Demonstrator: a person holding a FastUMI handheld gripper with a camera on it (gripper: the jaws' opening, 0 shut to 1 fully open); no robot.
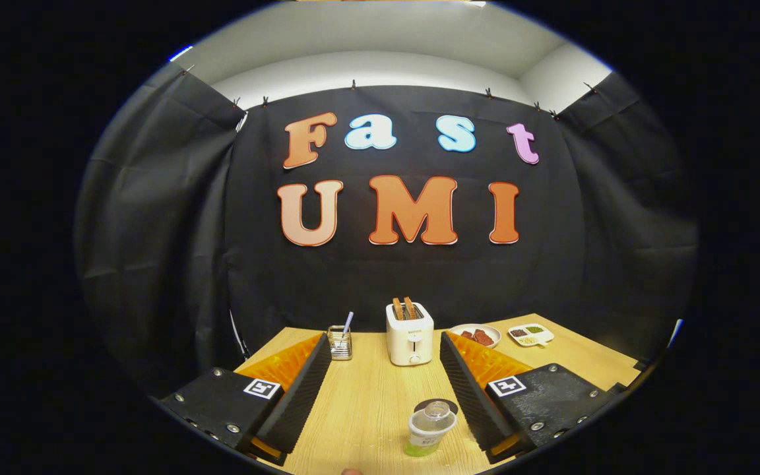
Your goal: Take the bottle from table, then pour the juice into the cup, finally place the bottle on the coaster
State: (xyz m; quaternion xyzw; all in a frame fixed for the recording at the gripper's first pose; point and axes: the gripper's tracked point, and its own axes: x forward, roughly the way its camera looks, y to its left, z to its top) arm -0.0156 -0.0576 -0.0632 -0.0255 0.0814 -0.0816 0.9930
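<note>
The one bottle (430, 429) stands upright on the wooden desk (373, 402), low between the fingers and closer to the right one, with a little green juice showing at its base. Just behind it, touching or nearly so, lies one dark round coaster (439, 404). No cup can be made out.

The gripper (380, 376) hovers above the desk with its fingers spread wide and holding nothing; the bottle sits between them but apart from both.

The grasp is likely the next step. Because the bottle is off-centre, the right finger could reach it first and tip or push it onto the coaster.

Beyond the fingers stand one white toaster (410, 334) with two slices of toast, one small glass holder (340, 343) with a straw-like stick, one round plate (475, 335) of reddish food and one divided dish (530, 334).
</note>
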